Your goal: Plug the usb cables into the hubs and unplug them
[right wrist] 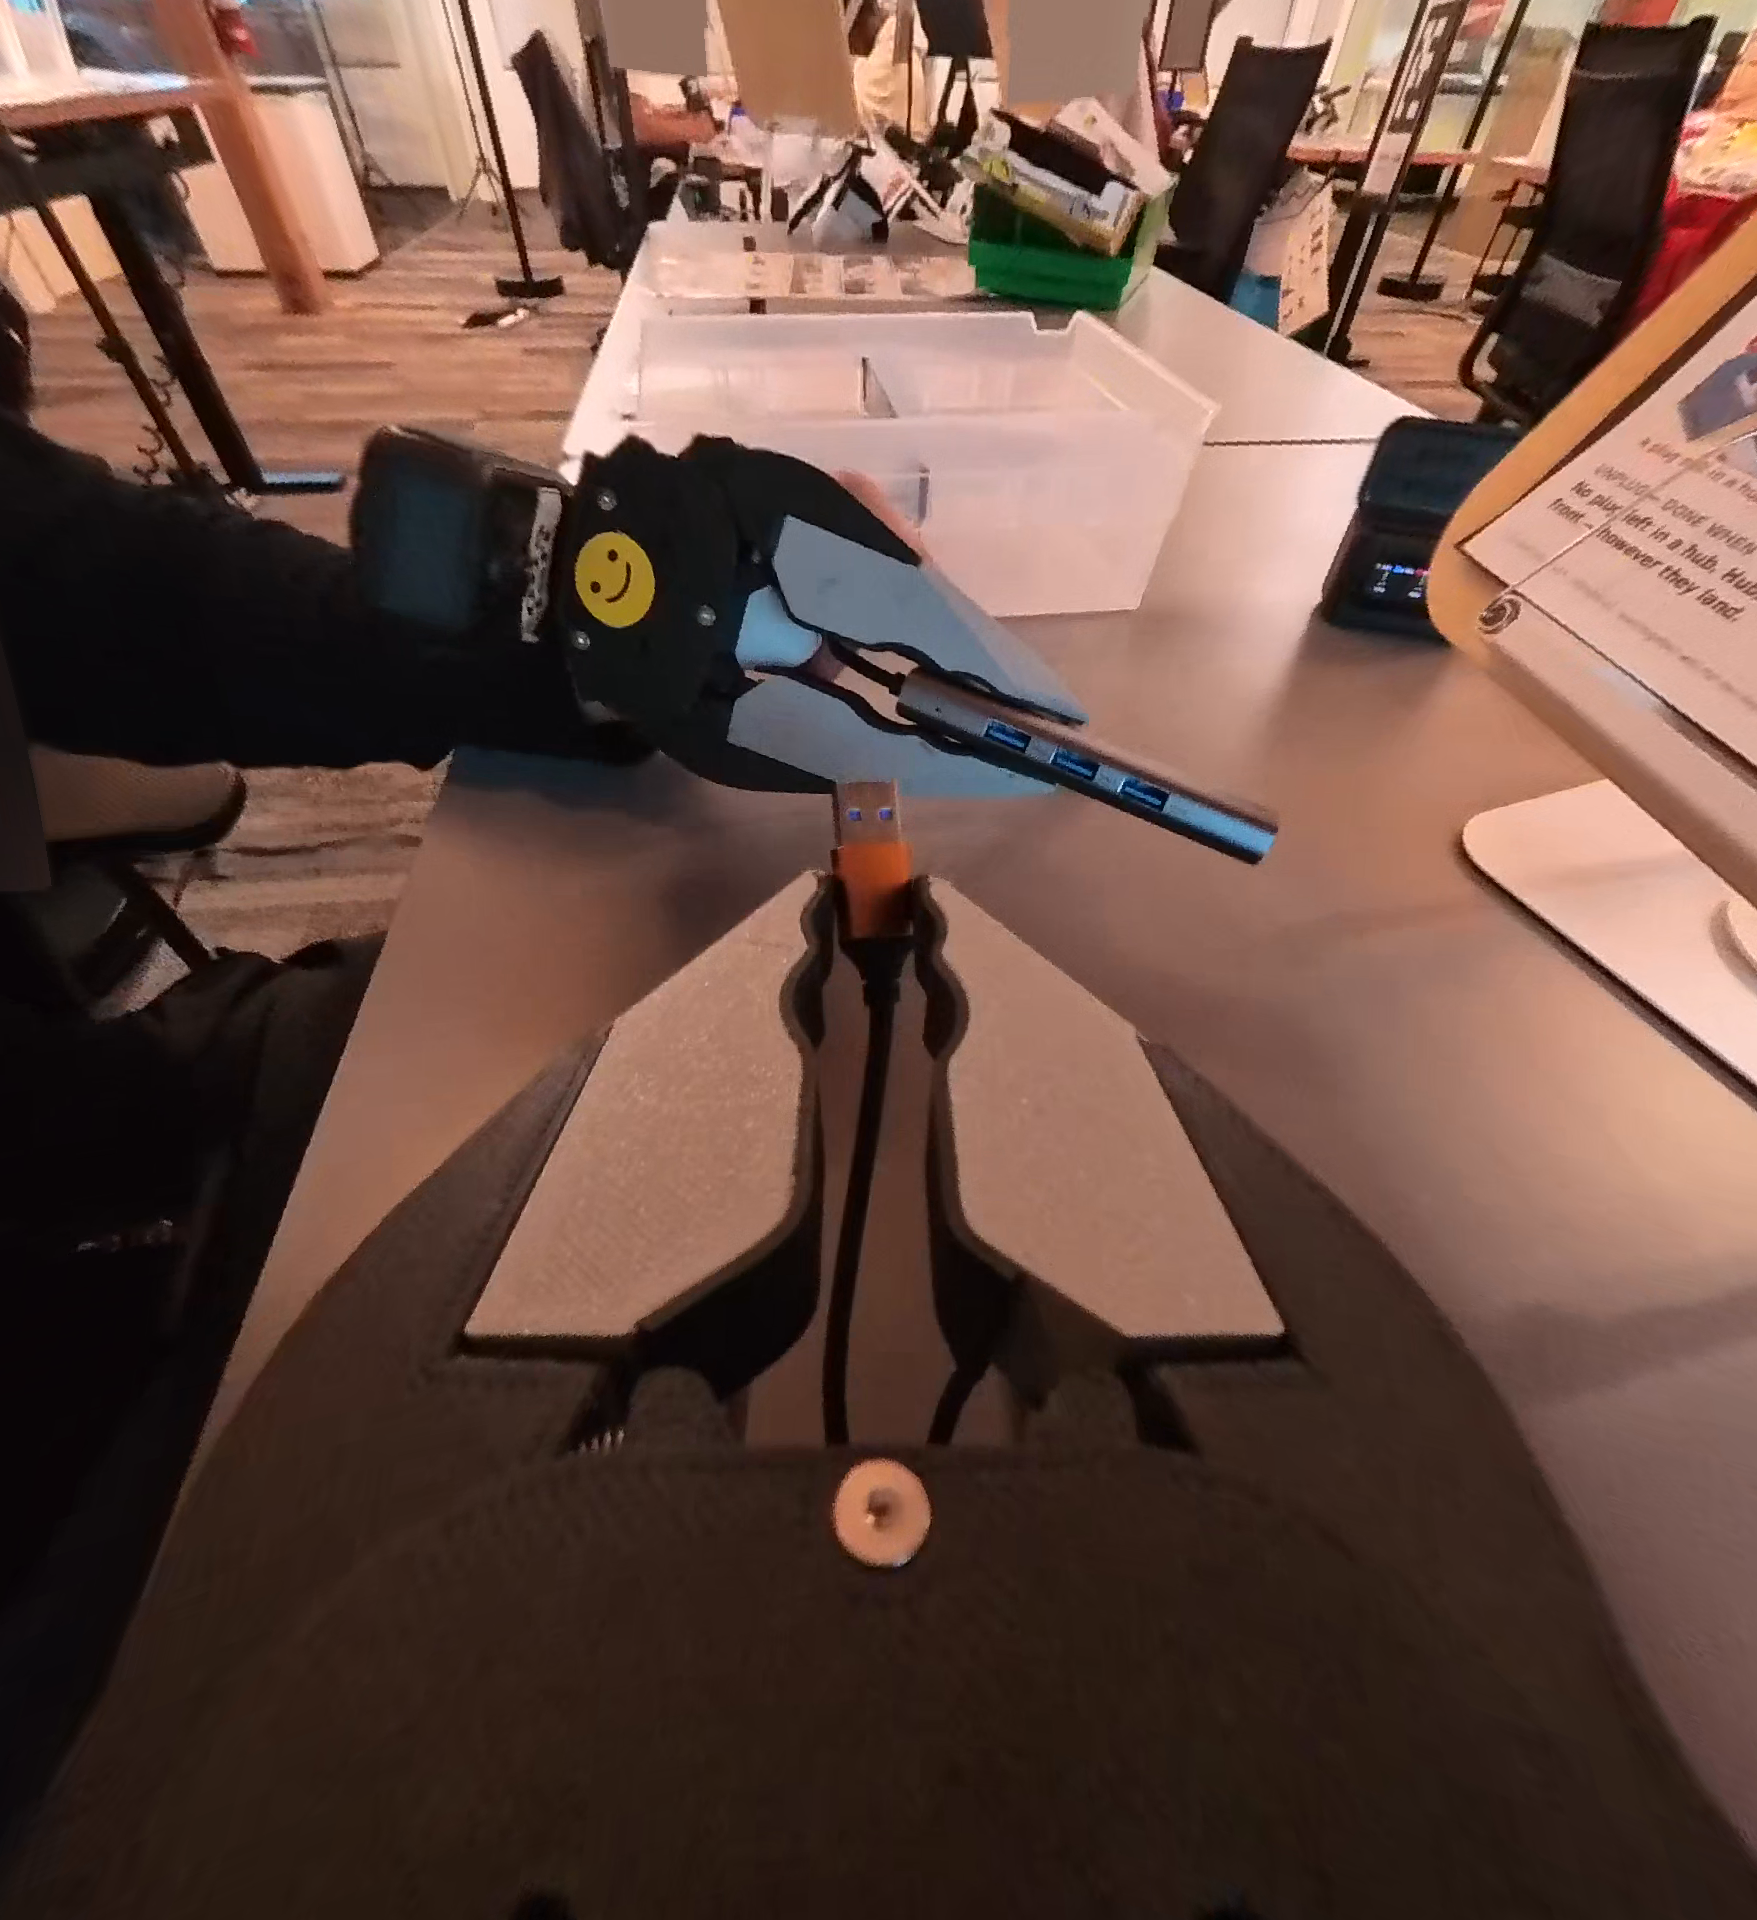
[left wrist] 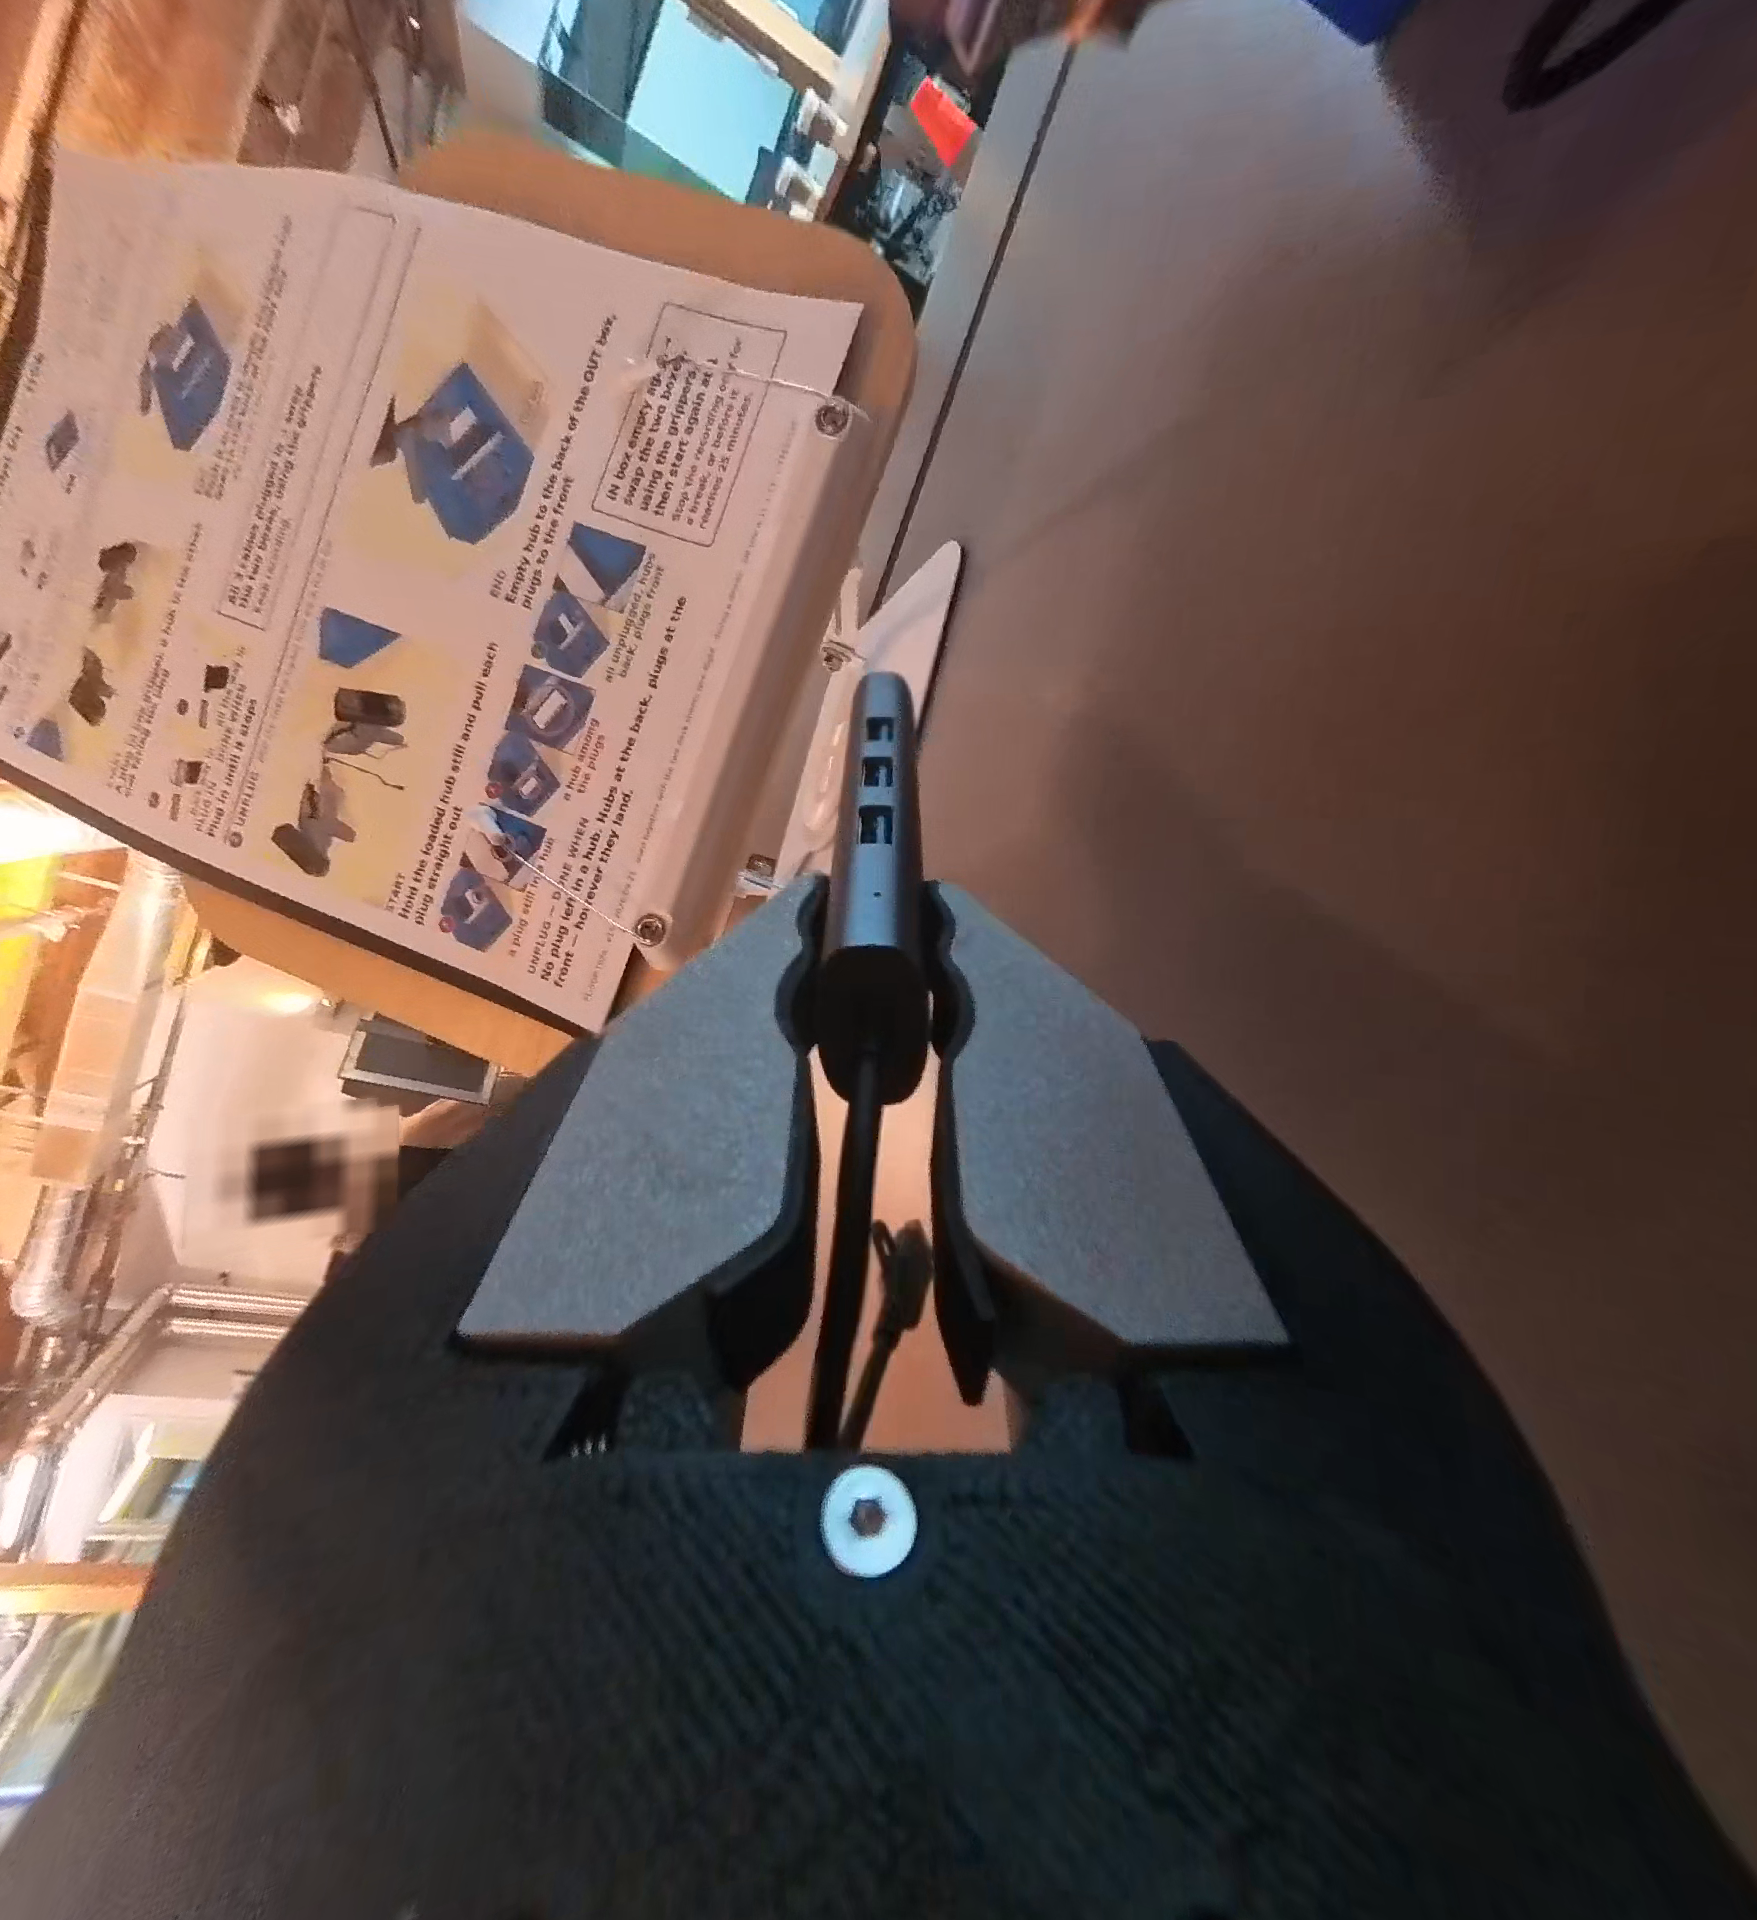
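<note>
Left gripper [right wrist: 957, 727] pinches the hub [right wrist: 1092, 769], 3 ports exposed; right gripper [right wrist: 869, 894] pinches the orange plug [right wrist: 869, 883] near them, likely for insertion.

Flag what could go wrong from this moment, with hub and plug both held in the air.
1. The orange USB plug in the right gripper sits below the hub and is not lined up with a port; pushing now could jam it.
2. The left gripper clamps only the hub's cable end, so insertion force may pivot it.
</note>
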A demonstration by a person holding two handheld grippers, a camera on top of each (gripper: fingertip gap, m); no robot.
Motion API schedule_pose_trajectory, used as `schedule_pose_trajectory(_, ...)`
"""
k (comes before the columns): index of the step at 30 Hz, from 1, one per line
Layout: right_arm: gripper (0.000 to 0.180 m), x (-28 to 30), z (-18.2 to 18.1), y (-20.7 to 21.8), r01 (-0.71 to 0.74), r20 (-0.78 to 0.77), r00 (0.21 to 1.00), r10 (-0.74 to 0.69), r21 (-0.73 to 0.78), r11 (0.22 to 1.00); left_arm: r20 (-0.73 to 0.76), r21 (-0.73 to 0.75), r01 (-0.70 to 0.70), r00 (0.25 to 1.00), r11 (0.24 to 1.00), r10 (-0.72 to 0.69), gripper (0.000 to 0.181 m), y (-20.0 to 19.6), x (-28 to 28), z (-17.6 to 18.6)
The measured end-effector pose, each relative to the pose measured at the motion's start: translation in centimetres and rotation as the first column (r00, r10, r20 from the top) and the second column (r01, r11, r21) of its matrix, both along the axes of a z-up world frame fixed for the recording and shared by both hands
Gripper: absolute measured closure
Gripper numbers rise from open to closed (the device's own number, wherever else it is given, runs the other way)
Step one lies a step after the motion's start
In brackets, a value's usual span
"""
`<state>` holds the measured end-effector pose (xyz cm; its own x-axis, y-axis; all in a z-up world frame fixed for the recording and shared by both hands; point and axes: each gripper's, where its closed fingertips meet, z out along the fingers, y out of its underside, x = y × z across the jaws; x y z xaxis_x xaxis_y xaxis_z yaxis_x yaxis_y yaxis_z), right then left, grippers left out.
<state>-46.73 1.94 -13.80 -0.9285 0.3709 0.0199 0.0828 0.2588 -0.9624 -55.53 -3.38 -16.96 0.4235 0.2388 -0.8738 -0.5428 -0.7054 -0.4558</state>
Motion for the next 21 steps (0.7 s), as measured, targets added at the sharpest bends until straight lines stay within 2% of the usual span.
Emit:
schedule_pose_trajectory(4, 0.168, -1.0, -1.4, -0.3, 0.060, 0.027, 0.998, -0.061, 0.066, 0.996, 0.001, -0.027, 0.007, 1.000, 1.000, -0.007, 0.167, 0.2, 0.0, -0.5)
schedule_pose_trajectory(8, 0.168, -2.7, -4.4, -0.5, 0.166, 0.083, 0.978, -0.190, 0.234, 0.958, -0.024, -0.101, -0.004, 1.000, 0.995, 0.002, 0.167, 0.6, 0.0, -1.5)
schedule_pose_trajectory(12, 0.168, -3.6, -6.1, -1.5, 0.218, 0.047, 0.967, -0.250, 0.352, 0.910, -0.153, -0.255, -0.067, 0.988, 0.965, 0.028, 0.167, 0.5, -0.4, -2.6)
schedule_pose_trajectory(17, 0.168, -4.9, -7.4, -1.9, 0.247, 0.067, 0.949, -0.308, 0.450, 0.858, -0.328, -0.369, -0.134, 0.945, 0.920, 0.006, 0.167, 1.1, -0.2, -2.8)
schedule_pose_trajectory(21, 0.168, -5.1, -7.0, -1.9, 0.279, 0.028, 0.943, -0.332, 0.475, 0.835, -0.364, -0.419, -0.171, 0.931, 0.892, 0.007, 0.167, 1.2, -0.5, -3.6)
